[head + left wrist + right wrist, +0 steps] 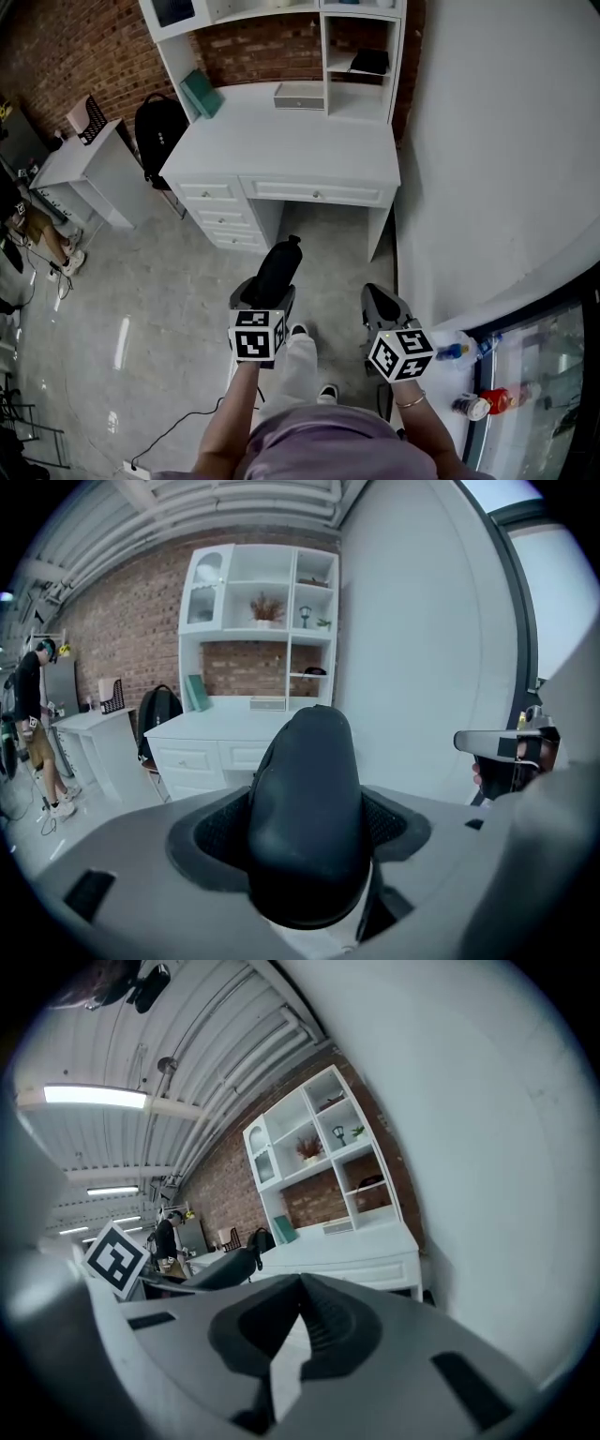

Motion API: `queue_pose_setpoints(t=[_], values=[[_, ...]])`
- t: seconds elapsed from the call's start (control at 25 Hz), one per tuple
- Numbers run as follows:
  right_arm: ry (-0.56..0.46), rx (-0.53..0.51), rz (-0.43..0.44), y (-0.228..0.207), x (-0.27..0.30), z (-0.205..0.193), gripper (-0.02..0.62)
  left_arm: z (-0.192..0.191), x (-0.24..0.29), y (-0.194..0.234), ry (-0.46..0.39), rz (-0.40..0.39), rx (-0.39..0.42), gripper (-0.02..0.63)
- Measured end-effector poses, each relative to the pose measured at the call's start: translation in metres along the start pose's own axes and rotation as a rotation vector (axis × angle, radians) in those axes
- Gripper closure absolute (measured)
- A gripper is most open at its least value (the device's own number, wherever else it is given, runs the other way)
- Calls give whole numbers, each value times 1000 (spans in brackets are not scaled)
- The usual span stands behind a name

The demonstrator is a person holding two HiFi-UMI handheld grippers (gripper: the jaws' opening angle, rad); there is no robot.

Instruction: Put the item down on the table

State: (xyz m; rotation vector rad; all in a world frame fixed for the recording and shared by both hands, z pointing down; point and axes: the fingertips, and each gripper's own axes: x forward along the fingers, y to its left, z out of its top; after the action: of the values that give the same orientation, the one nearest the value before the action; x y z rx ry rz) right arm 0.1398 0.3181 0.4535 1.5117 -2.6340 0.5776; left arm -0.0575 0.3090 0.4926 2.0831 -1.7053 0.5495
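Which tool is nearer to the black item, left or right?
Left. The left tool holds the black item between its jaws. The right tool is apart from it, on its right side, shut and empty.

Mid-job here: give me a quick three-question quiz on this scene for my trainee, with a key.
1. True or false: the black item is not yet set down on the white desk.
2. The black item is: A) on the floor; B) clamped in the left tongs; C) on a shelf.
3. Fill in: the right tongs hold ___.

Key: 1. True, it is held above the floor, short of the desk. 2. B. 3. Nothing; they are closed and empty.
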Motion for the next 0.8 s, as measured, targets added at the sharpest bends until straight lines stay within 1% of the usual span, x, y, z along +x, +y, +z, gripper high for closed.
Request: queue_pose_setpoints(t=[0.2, 0.4, 0.52, 0.8], values=[[-1, 13, -29, -16, 31, 3, 594, 13, 38, 19, 6, -7, -1, 262], [-14, 19, -64, -34, 81, 21, 594, 46, 86, 46, -10, -22, 4, 262], [-7, 33, -75, -35, 114, 32, 594, 62, 109, 67, -1, -33, 5, 262], [-17, 28, -97, -42, 195, 63, 594, 111, 167, 116, -10, -47, 11, 262]])
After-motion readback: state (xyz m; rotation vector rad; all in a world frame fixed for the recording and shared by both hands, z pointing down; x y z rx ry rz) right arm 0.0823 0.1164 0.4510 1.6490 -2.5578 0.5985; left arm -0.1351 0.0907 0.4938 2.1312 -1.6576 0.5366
